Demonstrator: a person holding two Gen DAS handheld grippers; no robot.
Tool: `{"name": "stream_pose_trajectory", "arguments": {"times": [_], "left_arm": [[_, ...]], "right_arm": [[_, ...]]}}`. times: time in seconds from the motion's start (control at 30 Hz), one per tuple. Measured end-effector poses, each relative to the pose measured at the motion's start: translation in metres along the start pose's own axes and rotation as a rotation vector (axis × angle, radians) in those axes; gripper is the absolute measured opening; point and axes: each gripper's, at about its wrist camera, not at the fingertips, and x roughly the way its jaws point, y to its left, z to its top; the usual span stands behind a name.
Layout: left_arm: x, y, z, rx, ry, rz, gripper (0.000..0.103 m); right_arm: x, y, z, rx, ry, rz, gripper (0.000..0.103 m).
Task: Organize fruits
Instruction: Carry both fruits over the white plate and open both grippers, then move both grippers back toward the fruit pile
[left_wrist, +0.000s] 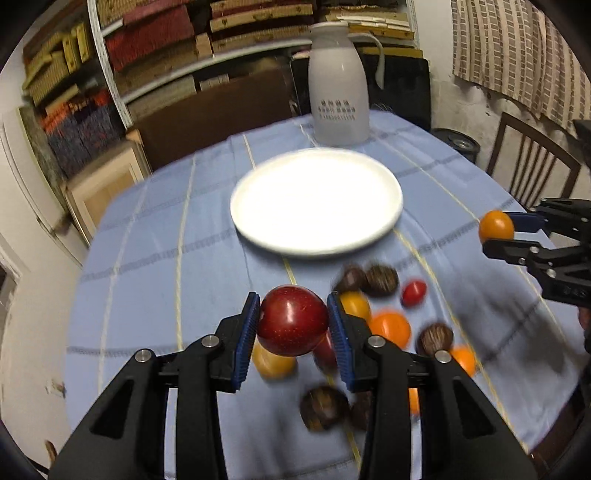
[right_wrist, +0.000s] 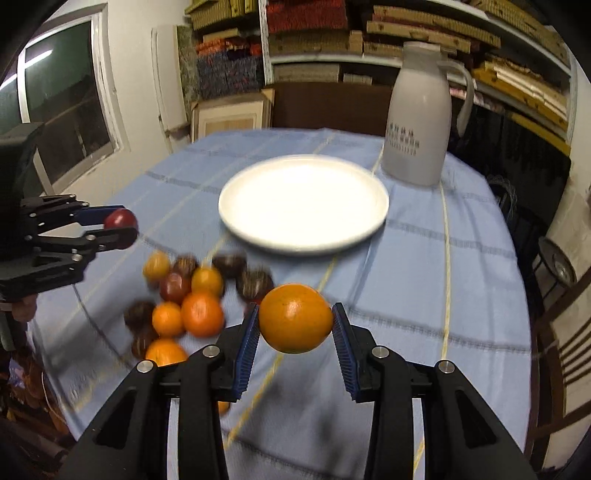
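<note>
From the left wrist view, your left gripper (left_wrist: 292, 325) is clamped on a dark red plum (left_wrist: 292, 320), held clear above the blue tablecloth (left_wrist: 147, 258). The empty white plate (left_wrist: 316, 201) lies ahead at twelve o'clock, with the grey jug (left_wrist: 338, 85) beyond it. The loose pile of fruit (left_wrist: 384, 314) sits below and toward three o'clock of the plum. At about two o'clock your right gripper (left_wrist: 496, 230) grips a small orange (left_wrist: 496, 226).

From the right wrist view, that orange (right_wrist: 295, 318) is pinched between the blue pads (right_wrist: 248, 341), off the cloth. The plate (right_wrist: 303, 203) is at twelve o'clock, the jug (right_wrist: 421, 114) at one. The remaining fruit (right_wrist: 192, 291) lies at ten o'clock, and your left gripper (right_wrist: 122, 227) with its plum (right_wrist: 120, 218) at nine.

You appear to be mid-carry, both fruits picked up. Next, bring each over the plate, lower it, and release gently so nothing rolls off the shallow rim.
</note>
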Motion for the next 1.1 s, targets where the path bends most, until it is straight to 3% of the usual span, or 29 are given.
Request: {"name": "stream_pose_trajectory", "arguments": {"times": [0.2, 0.43, 0.67, 0.7, 0.73, 0.77, 0.83, 0.9, 1.1], "left_arm": [[0.034, 0.001, 0.050, -0.004, -0.018, 0.041, 0.037], [0.110, 0.005, 0.087, -0.019, 0.077, 0.041, 0.037], [0.169, 0.016, 0.096, -0.042, 0.169, 0.057, 0.037], [0.174, 0.017, 0.097, -0.040, 0.178, 0.056, 0.038], [0.179, 0.018, 0.097, -0.037, 0.185, 0.053, 0.040], [0.180, 0.017, 0.095, -0.037, 0.184, 0.055, 0.042], [0.183, 0.022, 0.095, -0.056, 0.177, 0.090, 0.062], [0.181, 0.032, 0.095, -0.095, 0.163, 0.065, 0.072], [0.147, 0.045, 0.086, -0.133, 0.110, 0.034, 0.073]], "right_arm": [[0.022, -0.018, 0.056, 0.058, -0.031, 0.012, 0.040], [0.096, -0.030, 0.097, 0.060, 0.046, -0.027, 0.040], [0.158, -0.032, 0.112, 0.043, 0.117, -0.065, 0.040], [0.164, -0.031, 0.115, 0.034, 0.114, -0.066, 0.048], [0.167, -0.031, 0.117, 0.021, 0.109, -0.063, 0.074], [0.169, -0.028, 0.120, 0.000, 0.095, -0.087, 0.084], [0.166, -0.024, 0.123, -0.028, 0.043, -0.136, 0.086], [0.164, -0.025, 0.126, -0.029, 0.037, -0.122, 0.086], [0.143, -0.025, 0.120, 0.011, 0.035, -0.112, 0.086]]}}
